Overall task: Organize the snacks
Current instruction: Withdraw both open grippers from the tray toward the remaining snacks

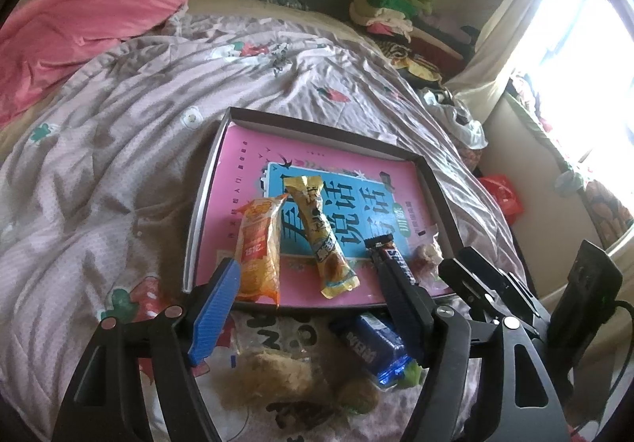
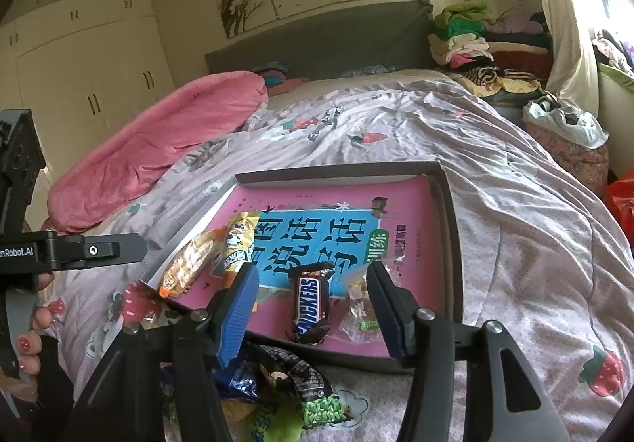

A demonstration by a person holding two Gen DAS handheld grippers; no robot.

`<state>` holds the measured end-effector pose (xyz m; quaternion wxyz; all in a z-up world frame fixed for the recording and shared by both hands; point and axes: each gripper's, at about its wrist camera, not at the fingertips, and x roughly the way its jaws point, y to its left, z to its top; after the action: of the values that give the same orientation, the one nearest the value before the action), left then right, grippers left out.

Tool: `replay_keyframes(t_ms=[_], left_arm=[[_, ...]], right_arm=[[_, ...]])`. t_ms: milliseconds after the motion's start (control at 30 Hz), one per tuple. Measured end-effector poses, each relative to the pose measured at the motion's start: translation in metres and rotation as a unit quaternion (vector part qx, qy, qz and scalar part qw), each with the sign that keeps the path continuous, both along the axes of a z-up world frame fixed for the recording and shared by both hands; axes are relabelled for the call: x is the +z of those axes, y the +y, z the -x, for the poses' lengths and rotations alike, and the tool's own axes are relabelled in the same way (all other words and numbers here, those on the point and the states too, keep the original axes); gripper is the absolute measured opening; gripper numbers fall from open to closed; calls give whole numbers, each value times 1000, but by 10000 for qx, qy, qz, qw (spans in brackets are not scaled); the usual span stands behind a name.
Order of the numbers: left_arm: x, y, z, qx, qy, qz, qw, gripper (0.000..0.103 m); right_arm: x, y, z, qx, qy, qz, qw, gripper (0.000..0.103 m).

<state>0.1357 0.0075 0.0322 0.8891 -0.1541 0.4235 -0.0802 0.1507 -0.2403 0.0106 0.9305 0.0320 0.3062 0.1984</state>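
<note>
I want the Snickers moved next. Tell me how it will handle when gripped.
The Snickers lies flat in the box, so it probably won't roll. Its glossy wrapper may be slippery, and the crimped ends look floppy, so gripping the middle seems safer. It looks small and likely light; the bar itself seems fairly stiff.

tray (image 2: pixel 451 244) on bed quilt (image 2: pixel 515 204) | in tray, left to right: two long snack packets (image 2: pixel 190 263), Snickers bar (image 2: pixel 311 303), small wrapped candy (image 2: pixel 358 307) | loose snack pile (image 2: pixel 285 382) on quilt before tray's near edge
</note>
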Motion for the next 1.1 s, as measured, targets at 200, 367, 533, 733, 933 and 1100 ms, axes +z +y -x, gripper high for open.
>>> replay_keyframes(t_ms=[200,367,533,733,933,1100], left_arm=[[2,3,4,12,-30,19,10000,75],[3,5,6,9,-38,29,10000,75],[4,6,8,12,-32,32,10000,75],[4,7,16,24,-35,66,10000,75],[5,8,17,19,-38,85,10000,75],[4,9,19,17,-43,65,10000,75]], right_arm=[[3,-2,4,-51,-40,-7,10000,56],[6,-3,7,-71,-68,-16,10000,56],[7,-4,9,-102,-84,-15,9999,64],[13,-9,13,-164,-121,-48,9998,64],[17,-16,16,-331,-134,-92,9993,65],[19,-24,18,-491,-126,-118,9986,67]])
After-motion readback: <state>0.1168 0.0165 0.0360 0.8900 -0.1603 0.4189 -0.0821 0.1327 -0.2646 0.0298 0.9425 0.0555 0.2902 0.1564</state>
